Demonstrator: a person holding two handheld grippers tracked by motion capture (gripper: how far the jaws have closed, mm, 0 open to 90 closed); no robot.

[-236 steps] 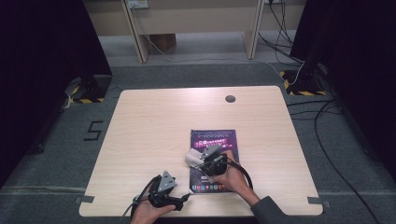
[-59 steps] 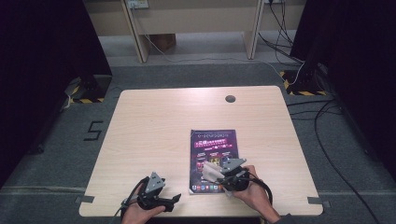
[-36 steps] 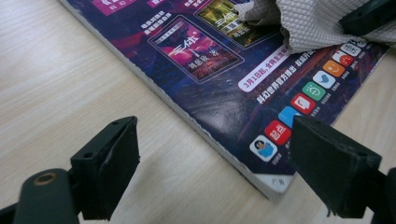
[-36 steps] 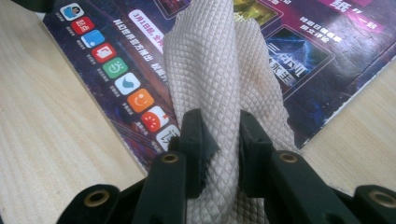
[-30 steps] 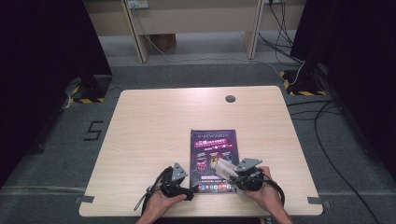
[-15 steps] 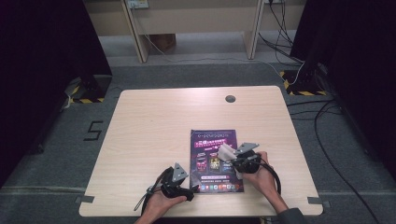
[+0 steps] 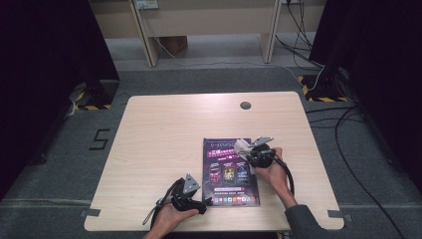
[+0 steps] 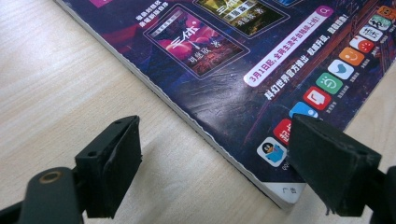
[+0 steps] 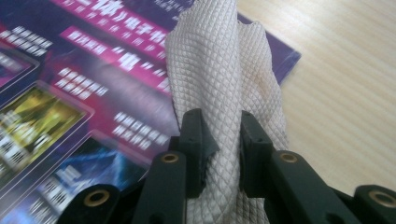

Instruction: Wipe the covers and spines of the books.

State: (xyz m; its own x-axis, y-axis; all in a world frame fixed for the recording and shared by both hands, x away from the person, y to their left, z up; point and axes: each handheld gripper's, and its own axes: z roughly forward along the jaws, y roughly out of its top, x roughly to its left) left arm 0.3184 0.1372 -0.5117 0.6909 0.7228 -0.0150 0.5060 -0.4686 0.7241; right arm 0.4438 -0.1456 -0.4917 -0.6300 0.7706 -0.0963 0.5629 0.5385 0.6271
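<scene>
A purple magazine (image 7: 228,172) with pink lettering lies flat near the table's front edge. My right gripper (image 7: 247,149) rests over its upper right corner, jaws shut on a white textured cloth (image 9: 224,84) that drapes onto the cover (image 9: 84,93). The cloth (image 7: 242,146) shows as a pale patch at the magazine's top right. My left gripper (image 7: 201,205) sits at the magazine's lower left corner with its jaws open. In the left gripper view (image 8: 215,172) the jaws straddle the magazine's (image 8: 261,70) edge and corner, one on bare wood and one over the cover.
The wooden table (image 7: 164,134) has a round cable hole (image 7: 245,105) near its far edge. Black curtains stand at both sides, and cables run over the grey floor on the right.
My right gripper has moved with the cloth from the magazine's lower right up toward its top right corner. The left gripper has stayed where it was.
</scene>
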